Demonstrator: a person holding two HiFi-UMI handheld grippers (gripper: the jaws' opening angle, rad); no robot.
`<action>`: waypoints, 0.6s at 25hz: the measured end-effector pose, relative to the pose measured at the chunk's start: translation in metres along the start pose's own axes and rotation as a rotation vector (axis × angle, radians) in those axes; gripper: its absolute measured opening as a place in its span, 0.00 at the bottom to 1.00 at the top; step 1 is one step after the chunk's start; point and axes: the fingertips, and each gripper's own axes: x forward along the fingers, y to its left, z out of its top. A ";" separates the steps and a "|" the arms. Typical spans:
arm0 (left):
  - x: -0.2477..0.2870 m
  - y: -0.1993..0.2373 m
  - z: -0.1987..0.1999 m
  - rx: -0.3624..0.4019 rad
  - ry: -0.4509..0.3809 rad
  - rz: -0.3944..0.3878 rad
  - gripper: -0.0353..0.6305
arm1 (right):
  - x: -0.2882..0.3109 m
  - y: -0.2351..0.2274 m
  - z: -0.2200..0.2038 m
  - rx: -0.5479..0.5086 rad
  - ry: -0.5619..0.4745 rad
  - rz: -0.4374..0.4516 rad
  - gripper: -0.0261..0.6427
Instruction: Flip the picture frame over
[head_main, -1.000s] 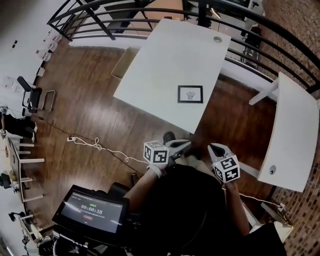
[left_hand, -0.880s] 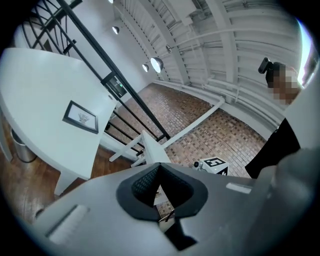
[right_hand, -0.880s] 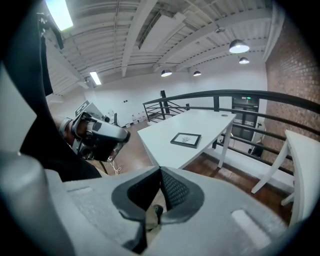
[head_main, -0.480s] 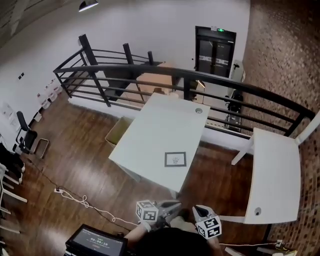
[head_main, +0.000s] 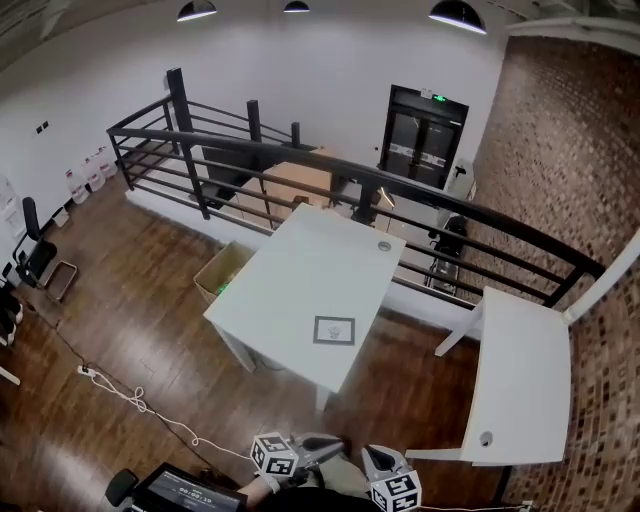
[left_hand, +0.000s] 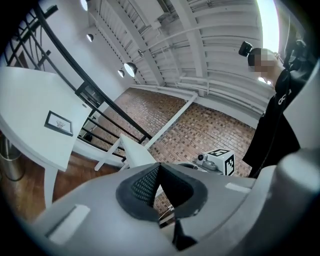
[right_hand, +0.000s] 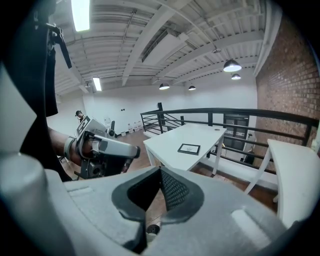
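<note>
1. white table (head_main: 290, 270): ahead of the person, well apart from both tools.
2. picture frame (head_main: 334, 330): flat, pic side up, by table's near edge, long axis along that edge.
3. left gripper (head_main: 318, 447) & right gripper (head_main: 374, 458): jaws together, empty. frame lies straight ahead; left looks slightly nearer.

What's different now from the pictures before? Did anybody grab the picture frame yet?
The head view tipped up from the floor to the whole room, so the left hand-held gripper and right hand-held gripper slid to the picture's bottom edge. Nothing was grabbed or let go: both are shut and empty. The picture frame lies untouched, face up, on the white table.
</note>
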 end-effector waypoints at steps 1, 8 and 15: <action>0.001 -0.003 -0.003 0.008 0.004 -0.004 0.07 | -0.002 0.003 0.000 -0.008 0.005 0.007 0.03; -0.007 -0.012 0.012 0.058 -0.068 0.058 0.07 | 0.010 0.018 0.025 -0.135 -0.005 0.121 0.03; 0.021 -0.018 0.014 0.041 -0.149 0.155 0.07 | -0.022 -0.006 0.029 -0.248 -0.040 0.199 0.03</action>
